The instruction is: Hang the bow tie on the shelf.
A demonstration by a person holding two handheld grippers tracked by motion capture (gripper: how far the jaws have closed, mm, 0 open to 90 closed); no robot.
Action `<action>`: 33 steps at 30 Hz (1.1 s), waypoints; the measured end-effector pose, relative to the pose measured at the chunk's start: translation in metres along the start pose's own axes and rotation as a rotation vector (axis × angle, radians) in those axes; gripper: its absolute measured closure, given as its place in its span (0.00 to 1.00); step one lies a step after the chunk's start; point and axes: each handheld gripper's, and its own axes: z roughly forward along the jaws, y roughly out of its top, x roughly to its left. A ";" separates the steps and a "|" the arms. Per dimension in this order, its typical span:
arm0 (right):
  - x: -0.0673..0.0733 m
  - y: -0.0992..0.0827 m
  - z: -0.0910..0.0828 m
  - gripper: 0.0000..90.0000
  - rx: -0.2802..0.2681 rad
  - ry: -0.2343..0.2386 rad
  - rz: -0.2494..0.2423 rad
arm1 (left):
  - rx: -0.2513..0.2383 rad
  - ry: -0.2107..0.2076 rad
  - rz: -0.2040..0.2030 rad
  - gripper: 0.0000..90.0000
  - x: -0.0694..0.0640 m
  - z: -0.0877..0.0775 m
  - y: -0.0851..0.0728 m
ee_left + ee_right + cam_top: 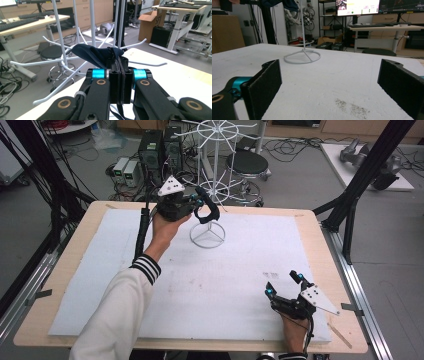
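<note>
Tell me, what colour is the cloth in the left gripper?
Dark navy blue cloth, best in the left gripper view.

Black stool (250, 164) and computer towers (159, 148) beyond the table (320, 245).

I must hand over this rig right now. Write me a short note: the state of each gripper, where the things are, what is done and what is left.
Left gripper: shut on the dark strap, held up among the arms of the white wire rack.
Right gripper: open, holds nothing, low over the white mat at the near right.
Rack: stands at the far middle of the mat on its ring base.
Done: the strap is picked up and brought to the rack.
Left, as it seems: hang the strap on one arm, then open the jaws. Whether it already rests on an arm I cannot tell.
</note>
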 end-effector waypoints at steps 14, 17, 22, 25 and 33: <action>0.000 0.000 0.000 0.05 0.000 0.000 -0.001 | 0.063 0.007 -0.018 0.98 -0.001 0.003 0.004; 0.000 0.000 0.000 0.05 -0.001 0.001 -0.007 | 0.069 0.008 -0.025 0.97 0.000 0.003 0.005; 0.000 0.000 0.000 0.05 -0.001 0.001 -0.009 | 0.074 0.009 -0.051 0.86 0.000 0.002 0.006; 0.000 0.000 0.000 0.05 0.000 0.002 -0.007 | 0.084 0.003 -0.077 0.77 0.001 0.002 0.006; 0.000 0.000 0.000 0.05 -0.001 0.001 -0.009 | 0.097 -0.005 -0.088 0.44 0.002 0.002 0.006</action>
